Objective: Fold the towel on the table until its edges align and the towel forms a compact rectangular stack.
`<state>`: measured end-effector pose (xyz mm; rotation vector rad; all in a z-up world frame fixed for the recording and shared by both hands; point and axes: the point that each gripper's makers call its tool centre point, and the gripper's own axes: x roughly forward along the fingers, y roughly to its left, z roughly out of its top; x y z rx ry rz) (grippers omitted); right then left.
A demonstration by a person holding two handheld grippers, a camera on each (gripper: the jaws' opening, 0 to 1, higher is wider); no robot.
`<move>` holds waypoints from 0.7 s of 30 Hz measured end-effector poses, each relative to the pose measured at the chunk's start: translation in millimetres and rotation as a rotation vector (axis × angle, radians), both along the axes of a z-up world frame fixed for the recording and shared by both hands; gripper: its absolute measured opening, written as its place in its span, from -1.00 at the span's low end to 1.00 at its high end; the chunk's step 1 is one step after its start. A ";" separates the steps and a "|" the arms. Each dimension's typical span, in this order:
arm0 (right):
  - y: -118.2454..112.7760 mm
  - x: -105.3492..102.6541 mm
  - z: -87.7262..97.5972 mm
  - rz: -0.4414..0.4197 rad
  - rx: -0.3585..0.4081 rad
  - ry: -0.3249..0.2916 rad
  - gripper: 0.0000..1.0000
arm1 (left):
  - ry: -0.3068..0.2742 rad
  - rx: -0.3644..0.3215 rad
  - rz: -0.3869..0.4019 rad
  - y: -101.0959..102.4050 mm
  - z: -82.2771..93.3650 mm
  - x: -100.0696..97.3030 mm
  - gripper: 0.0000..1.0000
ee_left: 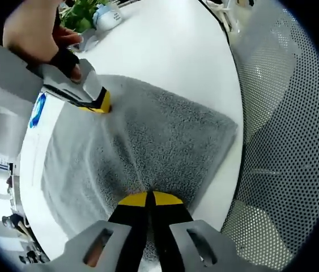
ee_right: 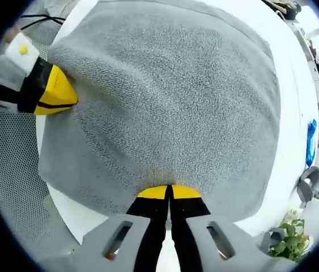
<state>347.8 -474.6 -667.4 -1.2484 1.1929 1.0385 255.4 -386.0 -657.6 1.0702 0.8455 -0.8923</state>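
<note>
We hold both grippers clamped on the grey towel [ee_left: 165,136], which lies on the white round table [ee_left: 170,45]. The left gripper [ee_left: 149,198] has its yellow-tipped jaws pressed together on the towel's near edge, the cloth spreading out ahead of it. Ahead and to its left, the right gripper [ee_left: 100,103] pinches the far edge, with a hand [ee_left: 32,31] on its grip. In the right gripper view, the right gripper [ee_right: 169,192] bites the towel [ee_right: 170,96] edge directly before it, and the left gripper [ee_right: 57,90] grips the towel's far left corner. A potted plant [ee_left: 83,14] stands beyond the right gripper, and a mesh chair [ee_left: 286,113] sits off the left gripper's right.
</note>
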 end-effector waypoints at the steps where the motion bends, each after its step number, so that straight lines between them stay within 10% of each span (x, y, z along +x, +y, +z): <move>1: -1.3 -1.6 0.3 -0.007 0.003 0.001 -1.00 | 0.004 -0.003 0.005 0.5 0.1 0.1 -0.97; 18: -1.9 -32.4 1.3 -0.029 0.075 -0.053 -1.00 | 0.142 -0.030 0.160 15.8 -0.3 -7.3 -0.97; 21: 6.7 -42.7 0.4 -0.069 0.180 -0.040 -1.00 | 0.140 0.024 0.157 23.7 -2.6 -6.6 -0.97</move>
